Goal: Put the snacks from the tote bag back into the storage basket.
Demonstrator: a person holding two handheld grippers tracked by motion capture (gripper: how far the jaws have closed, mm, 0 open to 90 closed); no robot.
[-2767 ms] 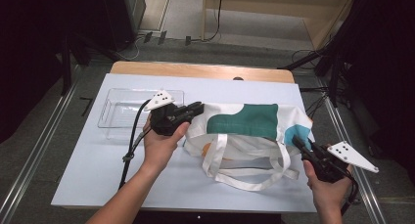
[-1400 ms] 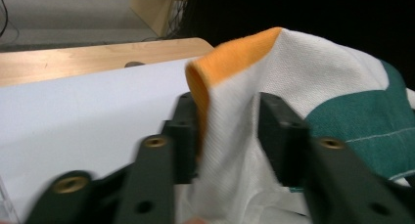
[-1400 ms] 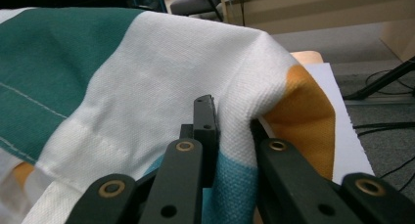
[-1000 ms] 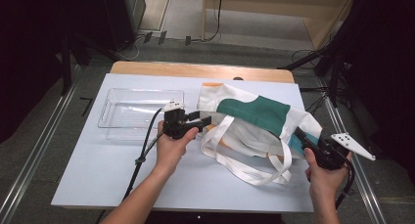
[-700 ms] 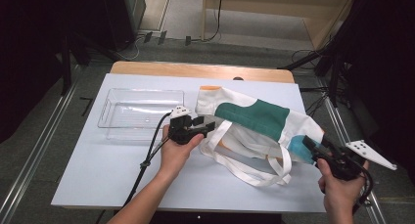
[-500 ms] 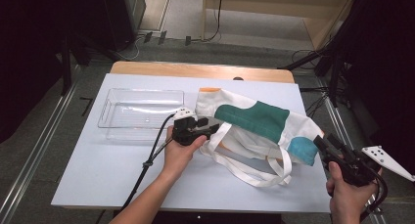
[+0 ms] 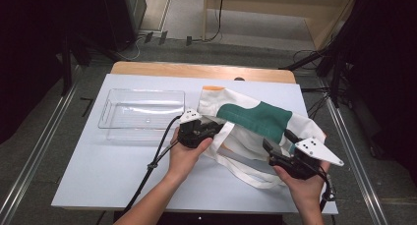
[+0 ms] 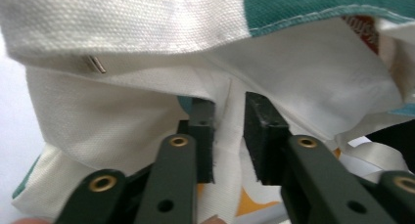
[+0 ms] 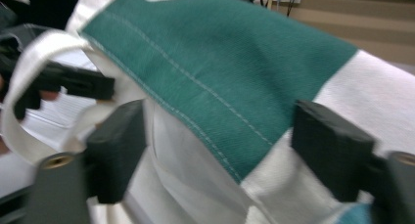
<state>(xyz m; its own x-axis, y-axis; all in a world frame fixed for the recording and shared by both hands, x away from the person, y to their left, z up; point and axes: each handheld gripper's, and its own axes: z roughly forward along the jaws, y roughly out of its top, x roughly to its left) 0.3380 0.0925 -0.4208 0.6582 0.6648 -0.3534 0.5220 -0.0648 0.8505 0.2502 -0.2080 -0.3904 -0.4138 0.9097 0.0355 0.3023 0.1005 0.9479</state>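
Tote bag — print partly hidden, unreadable.

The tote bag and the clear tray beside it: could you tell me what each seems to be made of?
The tote bag looks like woven cotton canvas, matte, cream with a green panel: the left gripper view shows a coarse weave and stitched seams. Its straps seem to be flat white webbing. The tray appears to be clear, glossy hard plastic: the table shows through it and its rim catches light.
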